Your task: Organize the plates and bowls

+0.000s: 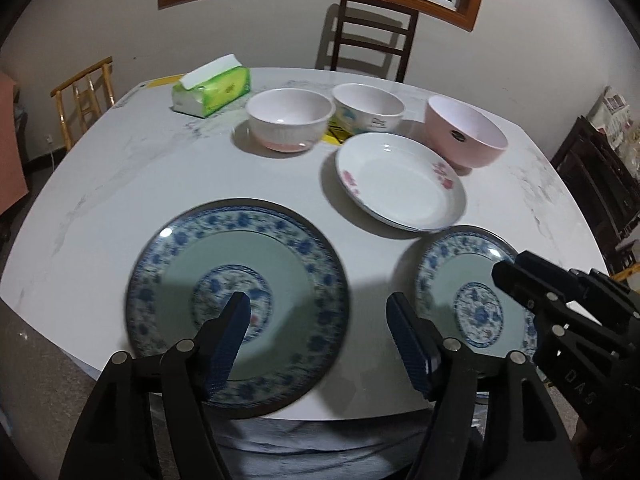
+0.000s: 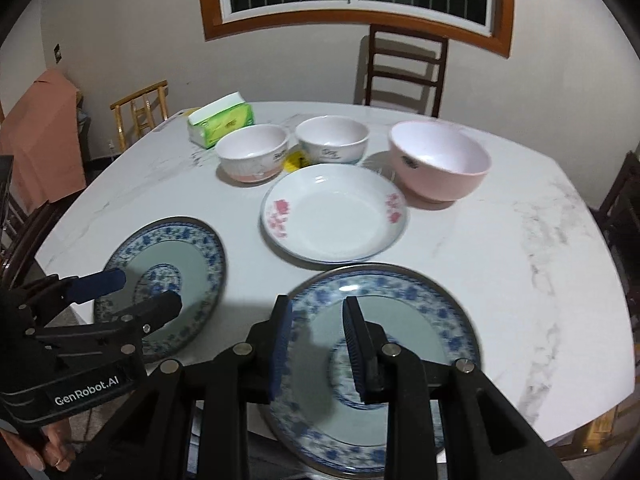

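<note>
While both grippers hang above the near edge of the marble table [image 1: 132, 168], neither of them holds anything: the left gripper [image 1: 318, 312] has its jaws standing wide with only air between the blue pads, and the right gripper [image 2: 316, 334] keeps its jaws narrow, also with nothing pressed between them. Below and just ahead of the left jaws lies the left blue-patterned plate [image 1: 240, 264], and under the right jaws lies the right blue-patterned plate [image 2: 400, 320], whose near rim sticks a little over the table edge. Beyond both jaws, further from the person, sits the white plate with pink flowers [image 2: 334, 216], and behind it stand three bowls in a row: the ribbed white bowl [image 2: 252, 156], the small printed bowl [image 2: 332, 140] and the pink bowl [image 2: 440, 160]. A green tissue pack [image 2: 220, 124] lies beyond the bowls to the left. I judge that the step in hand is to stack the two matching plates, probably, though the blur makes it hard to say which one goes first. To do it well, the gripper should come low to the rim, with one pad under the lip and one on top, and close firmly before lifting, because glazed plates slip easily. The plate should travel flat and be lowered centred on its twin, not dropped.
</note>
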